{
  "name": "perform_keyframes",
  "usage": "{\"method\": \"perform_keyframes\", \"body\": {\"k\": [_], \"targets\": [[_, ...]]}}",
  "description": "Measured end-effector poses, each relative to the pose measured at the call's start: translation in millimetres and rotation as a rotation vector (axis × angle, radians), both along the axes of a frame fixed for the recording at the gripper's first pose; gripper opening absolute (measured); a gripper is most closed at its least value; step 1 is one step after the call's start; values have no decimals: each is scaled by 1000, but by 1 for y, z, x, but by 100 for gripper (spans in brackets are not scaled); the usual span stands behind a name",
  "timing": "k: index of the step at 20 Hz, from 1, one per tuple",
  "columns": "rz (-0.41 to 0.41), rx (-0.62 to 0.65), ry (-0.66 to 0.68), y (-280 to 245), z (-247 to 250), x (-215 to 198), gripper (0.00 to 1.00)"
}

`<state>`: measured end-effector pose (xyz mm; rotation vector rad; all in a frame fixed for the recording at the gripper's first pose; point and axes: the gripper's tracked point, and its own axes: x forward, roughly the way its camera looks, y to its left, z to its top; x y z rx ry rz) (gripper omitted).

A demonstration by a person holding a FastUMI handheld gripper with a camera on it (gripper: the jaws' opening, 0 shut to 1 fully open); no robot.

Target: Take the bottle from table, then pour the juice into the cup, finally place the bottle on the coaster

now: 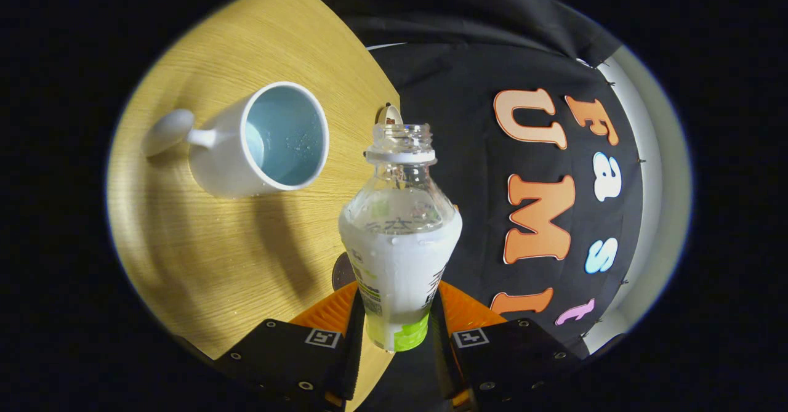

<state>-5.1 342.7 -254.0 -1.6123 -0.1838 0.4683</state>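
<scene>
While clamped between both fingers, bottle (399, 239) uncapped | hand-held gripper (397, 323) gripping it | cup (265, 141) beyond

Wooden table (234, 264), black cloth wall (468, 172), perhaps tilted.

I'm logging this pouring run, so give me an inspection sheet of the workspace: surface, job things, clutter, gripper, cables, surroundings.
Surface: wooden table, light grain.
Job's things: bottle, uncapped, white liquid filling the body to its shoulder, held between the fingers; white cup beyond them on the table, blue inside, no juice visible; dark round coaster partly hidden behind the bottle.
Clutter: small object behind the bottle mouth, cannot identify.
Gripper: gripper shut on the bottle's lower body.
Cables: nothing seen.
Surroundings: black cloth wall.
</scene>
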Motion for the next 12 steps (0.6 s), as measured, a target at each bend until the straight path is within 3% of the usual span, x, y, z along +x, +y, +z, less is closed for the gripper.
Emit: {"method": "perform_keyframes", "body": {"k": [12], "targets": [[61, -140, -71, 4, 13, 7, 52]]}}
